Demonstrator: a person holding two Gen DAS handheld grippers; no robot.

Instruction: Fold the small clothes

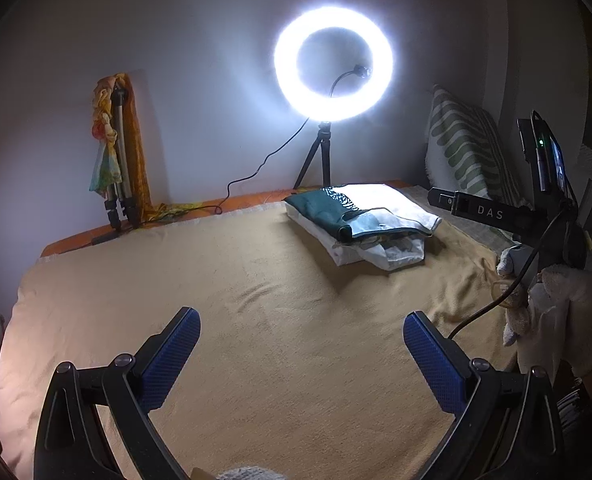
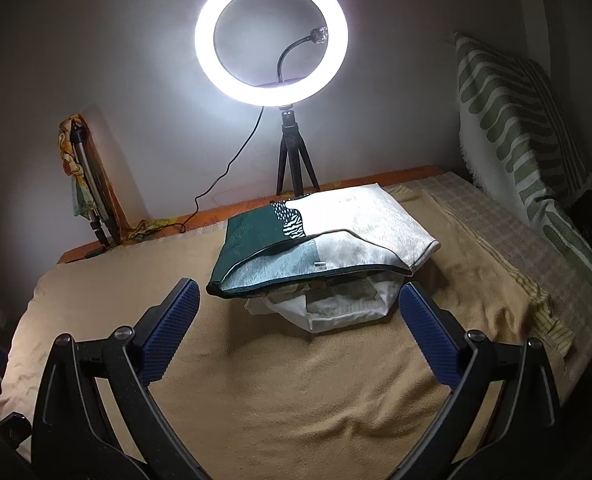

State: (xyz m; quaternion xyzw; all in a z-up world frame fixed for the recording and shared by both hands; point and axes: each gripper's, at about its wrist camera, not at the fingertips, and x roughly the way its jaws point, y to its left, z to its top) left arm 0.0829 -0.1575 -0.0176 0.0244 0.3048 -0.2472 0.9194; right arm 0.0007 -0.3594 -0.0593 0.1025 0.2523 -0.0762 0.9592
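Bed (image 2: 296,400) covered by a tan blanket (image 1: 276,320), slightly wrinkled. Toward the far edge, a stack of folded clothes (image 2: 324,240) lying on it, teal and white piece on top, white pieces beneath.

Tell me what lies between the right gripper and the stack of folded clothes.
Nothing: in the right wrist view only bare tan blanket separates the open right gripper from the folded clothes.

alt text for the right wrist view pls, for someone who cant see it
The open right gripper with blue ribbed pads hangs empty over a tan blanket, just short of a stack of folded teal and white cloths. Behind the stack, a lit white ring light stands on a small black tripod.
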